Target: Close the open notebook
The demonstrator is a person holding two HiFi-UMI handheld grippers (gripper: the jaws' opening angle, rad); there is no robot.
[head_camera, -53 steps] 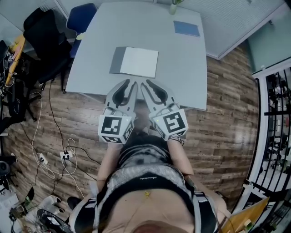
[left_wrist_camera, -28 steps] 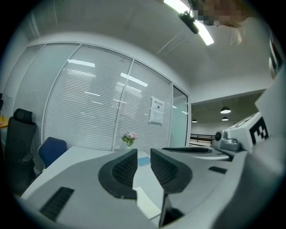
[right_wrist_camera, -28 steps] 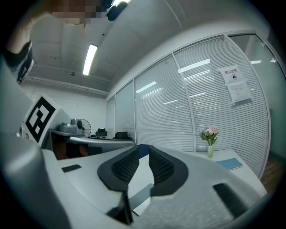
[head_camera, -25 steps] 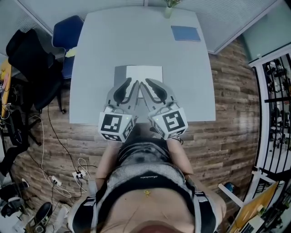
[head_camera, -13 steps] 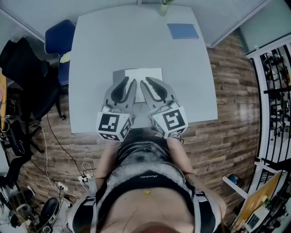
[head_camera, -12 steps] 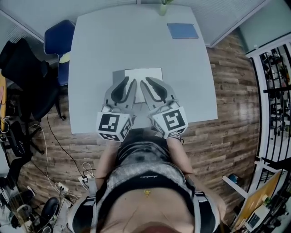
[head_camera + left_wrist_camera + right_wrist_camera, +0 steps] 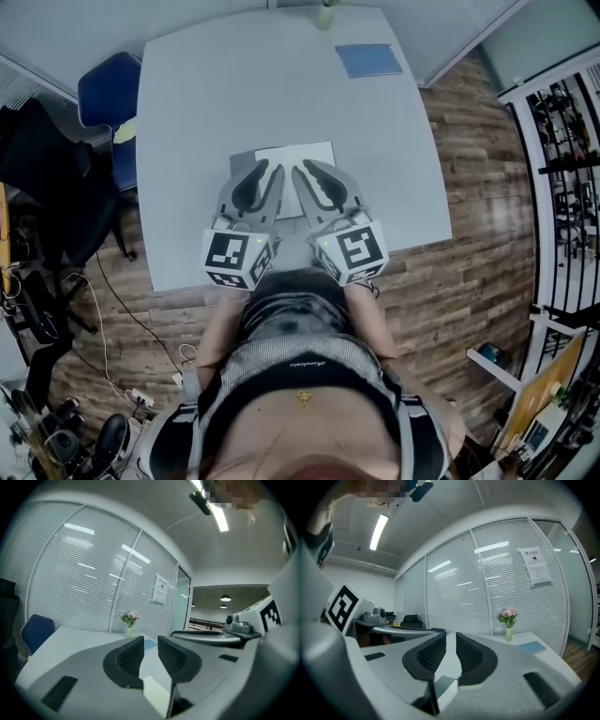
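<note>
We see only the far strip of the notebook (image 7: 296,154); its near part lies under the left gripper (image 7: 265,172) and the right gripper (image 7: 307,171). The vase (image 7: 325,13) is cut off by the head view's top edge, and the table (image 7: 187,112) hides part of the chair (image 7: 105,89).

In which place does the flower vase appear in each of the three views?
Head view: the flower vase at the top edge, near the middle.
Left gripper view: the flower vase left of centre, below mid-height.
Right gripper view: the flower vase right of centre, below mid-height.
Shared landmark: the blue book lying near it.
</note>
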